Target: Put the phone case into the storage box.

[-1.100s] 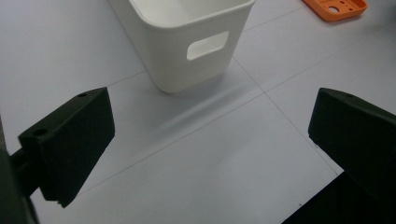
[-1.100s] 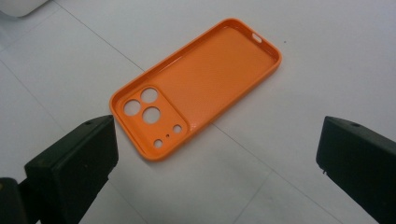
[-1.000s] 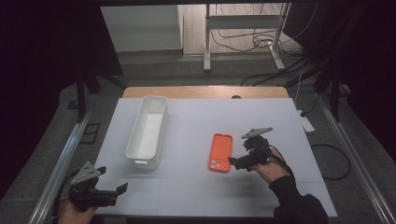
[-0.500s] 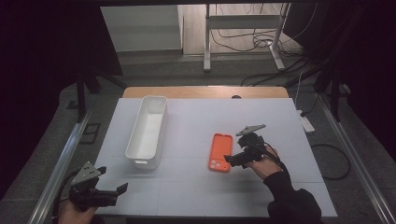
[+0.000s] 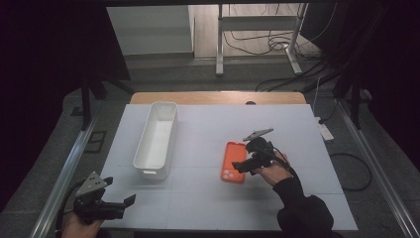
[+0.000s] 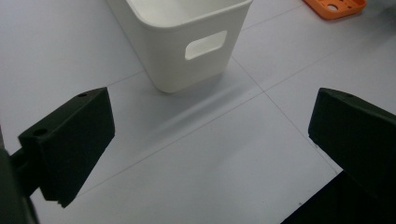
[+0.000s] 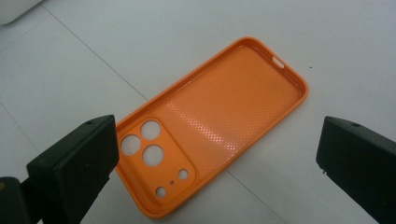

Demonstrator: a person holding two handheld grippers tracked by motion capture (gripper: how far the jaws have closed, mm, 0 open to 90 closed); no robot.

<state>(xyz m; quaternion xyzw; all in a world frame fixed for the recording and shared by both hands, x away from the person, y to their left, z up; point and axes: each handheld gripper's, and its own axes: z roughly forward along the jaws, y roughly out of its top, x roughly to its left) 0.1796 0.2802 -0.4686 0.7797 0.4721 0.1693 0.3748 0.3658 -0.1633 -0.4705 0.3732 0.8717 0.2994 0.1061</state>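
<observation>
An orange phone case (image 5: pixel 234 161) lies flat on the white table, inner side up, camera cutouts toward the near end; it fills the middle of the right gripper view (image 7: pixel 210 126). My right gripper (image 5: pixel 241 167) hovers just right of and over the case, open, with a black jaw on each side of it and nothing held. A long white bin (image 5: pixel 156 139) stands left of centre; its near end with a handle slot (image 6: pixel 187 39) faces my left gripper (image 5: pixel 128 202). That gripper is open at the table's near left corner, well short of the bin.
The white table (image 5: pixel 208 198) has faint seam lines. A wooden strip (image 5: pixel 218 97) runs along its far edge. Metal rails flank both sides, and cables lie on the floor beyond. The case's corner (image 6: pixel 334 7) shows at the top right of the left gripper view.
My right gripper has moved left toward the orange case and now reaches over its right edge. The left gripper has stayed at the near left corner.
</observation>
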